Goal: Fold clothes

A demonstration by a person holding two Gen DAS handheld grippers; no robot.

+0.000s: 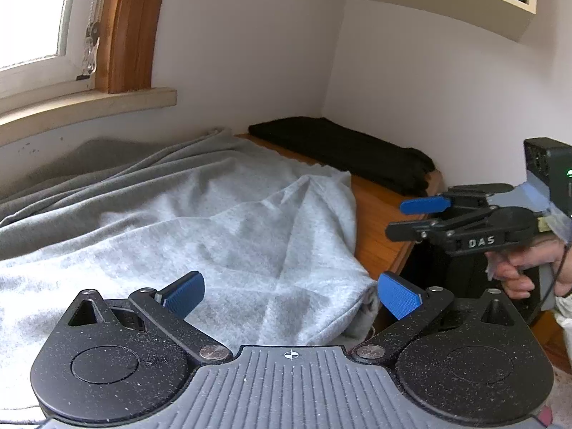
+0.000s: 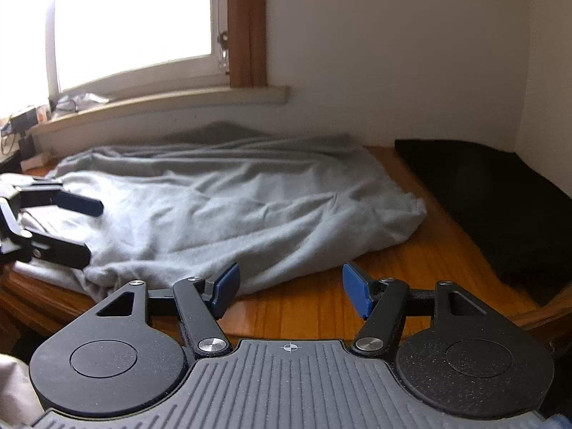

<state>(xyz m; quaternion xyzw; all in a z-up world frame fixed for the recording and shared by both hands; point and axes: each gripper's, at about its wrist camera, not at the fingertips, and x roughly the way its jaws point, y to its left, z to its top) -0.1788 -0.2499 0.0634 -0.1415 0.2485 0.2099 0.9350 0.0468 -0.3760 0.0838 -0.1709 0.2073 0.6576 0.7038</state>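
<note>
Left wrist fisheye looks over a light grey, soft knit garment (image 1: pixel 186 214) spread rumpled across the orange-brown wooden counter (image 1: pixel 379 221), one edge drooping over the near side; the left gripper (image 1: pixel 291 291) hangs above that edge with jaws spread wide and nothing between them, likely placed to reach the hem. Off to the right, a hand (image 1: pixel 518 271) holds the right gripper (image 1: pixel 407 216), jaws parted and empty, beside the cloth. A black folded fabric stack (image 1: pixel 343 153) sits in the far corner, well apart, probably set aside. Whether the grey garment is mid-fold or merely laid out, its creases alone cannot settle.
</note>
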